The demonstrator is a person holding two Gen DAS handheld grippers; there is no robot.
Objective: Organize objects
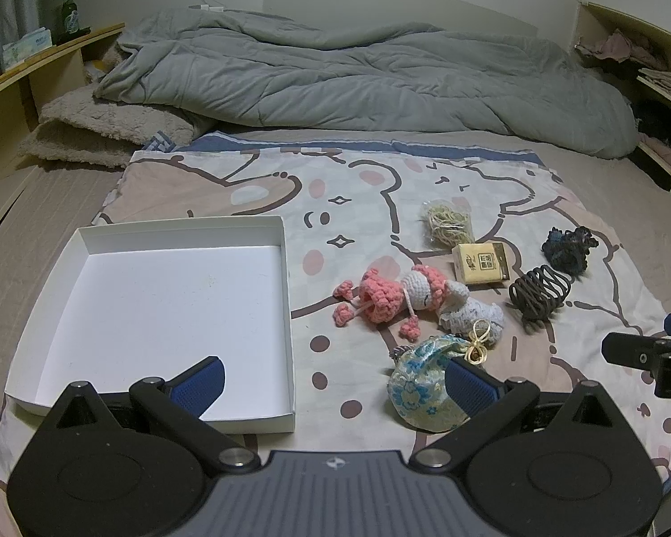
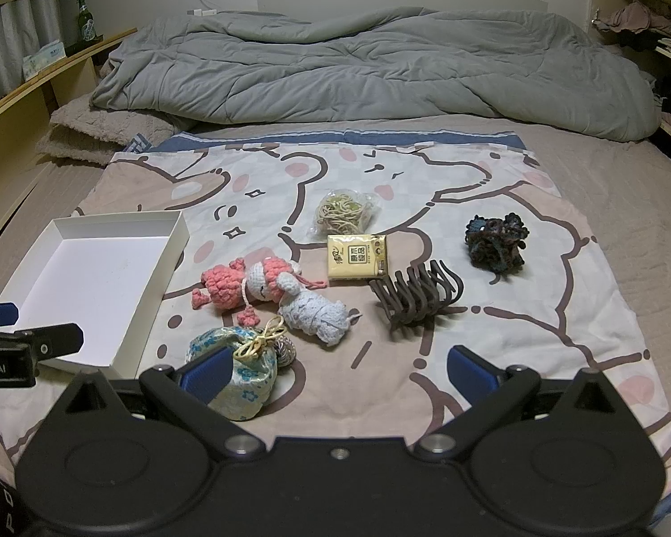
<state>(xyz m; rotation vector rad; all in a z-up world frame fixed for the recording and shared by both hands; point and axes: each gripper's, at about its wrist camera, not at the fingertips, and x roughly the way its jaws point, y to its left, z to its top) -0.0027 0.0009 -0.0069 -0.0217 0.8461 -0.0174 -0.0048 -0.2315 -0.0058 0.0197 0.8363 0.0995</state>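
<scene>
An empty white box lid lies on the patterned cloth at the left. Right of it lie a pink crochet doll, a white crochet piece, a blue floral pouch, a yellow tissue pack, a brown claw hair clip, a dark scrunchie and a bag of rubber bands. My left gripper is open, hovering between lid and pouch. My right gripper is open over bare cloth beside the pouch.
A grey duvet is heaped across the far half of the bed. Wooden shelves run along the left with a green bottle; shelves with clothes stand at the right. The right gripper's side shows in the left wrist view.
</scene>
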